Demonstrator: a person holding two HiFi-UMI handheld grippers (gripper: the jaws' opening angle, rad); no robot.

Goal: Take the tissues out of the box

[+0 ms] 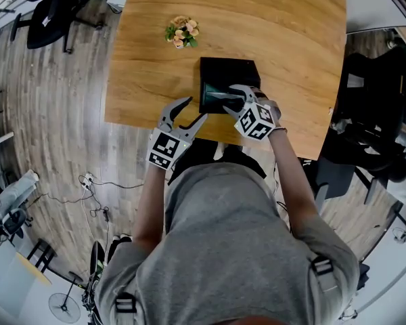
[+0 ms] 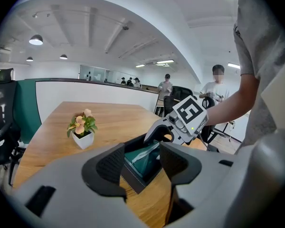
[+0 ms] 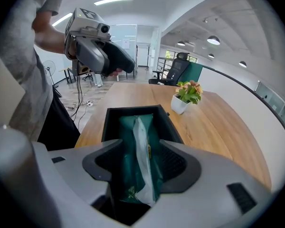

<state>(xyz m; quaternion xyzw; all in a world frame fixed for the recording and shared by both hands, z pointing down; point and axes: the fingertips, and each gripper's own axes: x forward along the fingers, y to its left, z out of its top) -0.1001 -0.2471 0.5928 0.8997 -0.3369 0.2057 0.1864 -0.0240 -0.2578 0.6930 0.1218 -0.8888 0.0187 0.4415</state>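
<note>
A black open-topped box (image 1: 229, 70) stands on the wooden table (image 1: 291, 39) near its front edge. A green tissue pack (image 1: 215, 97) with a pale strip along its top lies inside it. My right gripper (image 1: 231, 100) reaches down into the box. In the right gripper view its jaws (image 3: 140, 167) stand wide on either side of the tissue pack (image 3: 133, 137), not clamped on it. My left gripper (image 1: 195, 109) hangs open and empty just left of the box, over the table's front edge. From the left gripper view (image 2: 141, 161) I see the box (image 2: 133, 180) and the right gripper (image 2: 157, 132) beyond.
A small white pot of pink flowers (image 1: 181, 32) stands behind the box, to its left. Black office chairs (image 1: 372, 134) crowd the table's right side, and another chair (image 1: 51, 12) sits at the far left. Cables (image 1: 95, 195) lie on the floor. People stand in the background (image 2: 217, 87).
</note>
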